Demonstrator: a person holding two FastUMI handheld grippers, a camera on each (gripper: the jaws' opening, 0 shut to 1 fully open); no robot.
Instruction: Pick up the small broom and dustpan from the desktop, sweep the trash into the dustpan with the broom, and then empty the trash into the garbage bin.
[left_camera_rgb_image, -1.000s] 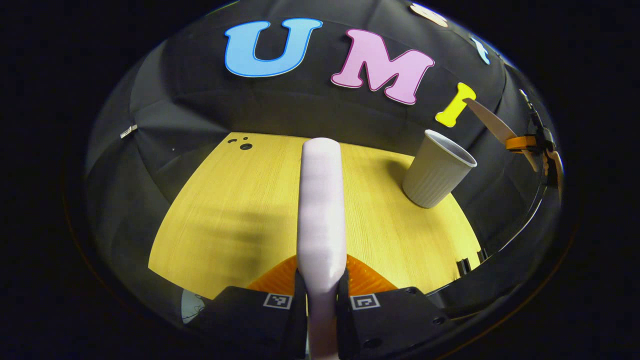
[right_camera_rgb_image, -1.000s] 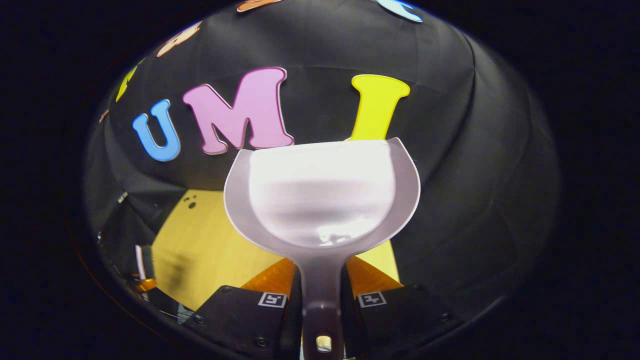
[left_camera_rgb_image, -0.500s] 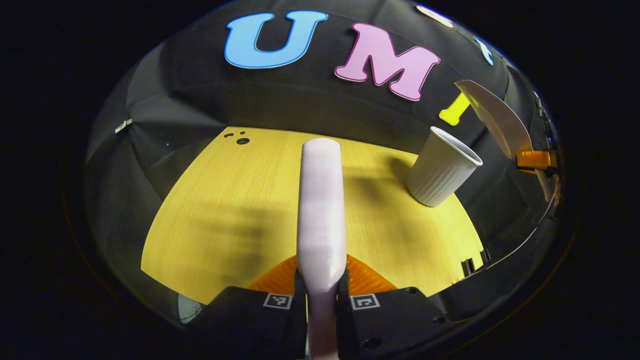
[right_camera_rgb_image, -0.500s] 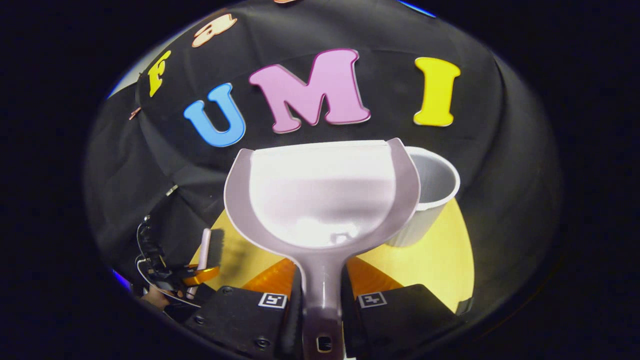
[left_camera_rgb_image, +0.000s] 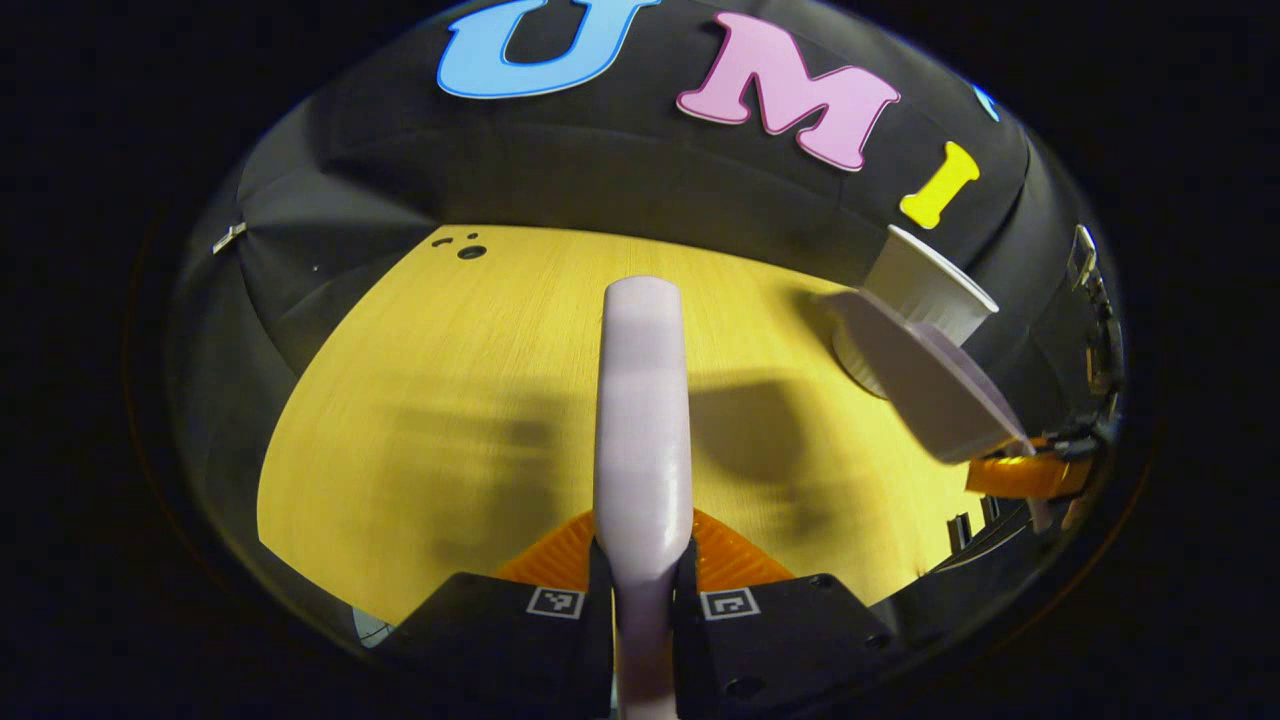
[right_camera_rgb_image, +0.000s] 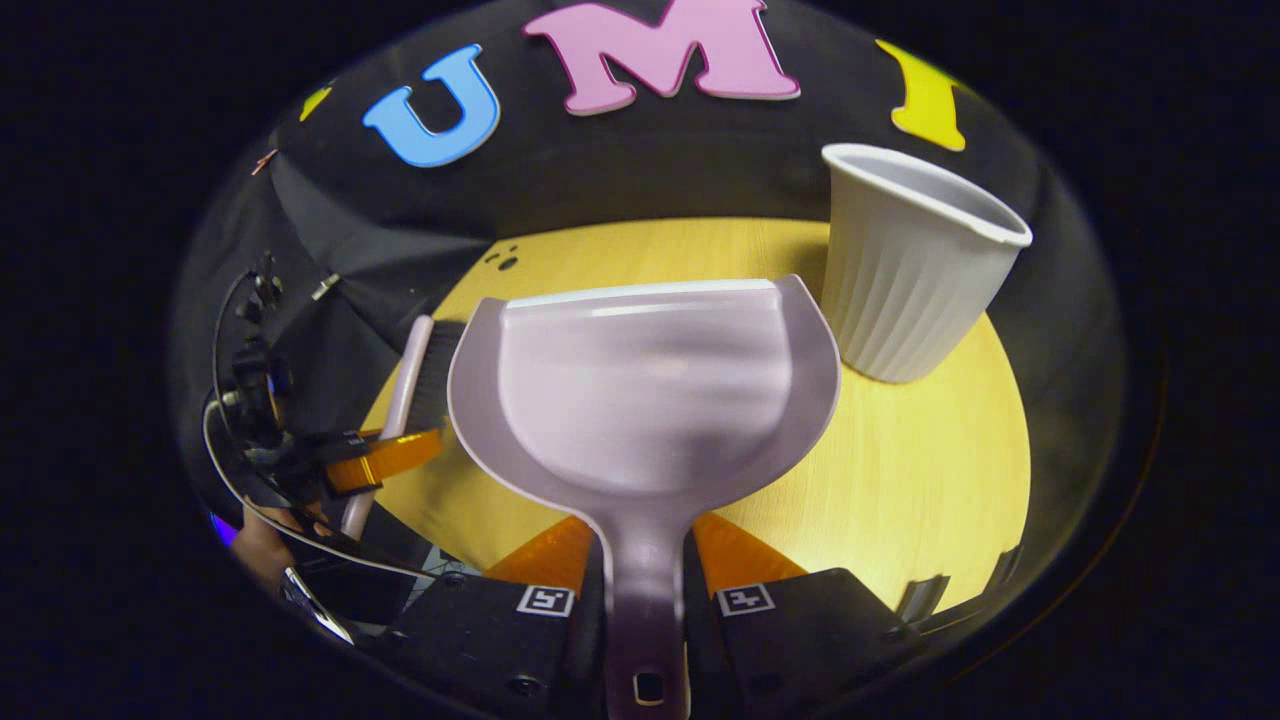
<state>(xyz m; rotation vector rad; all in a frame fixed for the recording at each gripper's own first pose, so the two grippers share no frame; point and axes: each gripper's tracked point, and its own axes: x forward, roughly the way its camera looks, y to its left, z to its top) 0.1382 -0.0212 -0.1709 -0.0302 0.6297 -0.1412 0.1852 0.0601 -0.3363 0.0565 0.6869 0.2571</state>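
Note:
In the left gripper view my left gripper (left_camera_rgb_image: 642, 565) is shut on the pale lilac broom handle (left_camera_rgb_image: 642, 400), which points out over the yellow desktop (left_camera_rgb_image: 450, 400). In the right gripper view my right gripper (right_camera_rgb_image: 645, 570) is shut on the stem of the pale lilac dustpan (right_camera_rgb_image: 645, 385), whose scoop looks bare inside. The ribbed white bin (right_camera_rgb_image: 910, 260) stands upright just right of the pan. Seen from the left gripper view, the dustpan (left_camera_rgb_image: 925, 385) hangs tilted in front of the bin (left_camera_rgb_image: 935, 290). At the left of the right gripper view, the broom (right_camera_rgb_image: 405, 400) sits in the left gripper (right_camera_rgb_image: 385, 455).
Small dark holes (left_camera_rgb_image: 465, 248) mark the desktop's far left corner. The booth's black cloth wall rises behind the desk. A cable (right_camera_rgb_image: 225, 440) and part of a hand (right_camera_rgb_image: 255, 540) show low at the left in the right gripper view.
The dustpan has swung down from above the bin to beside it, low over the desk. The bin now stands free of the pan. The broom has dipped slightly toward the desktop.

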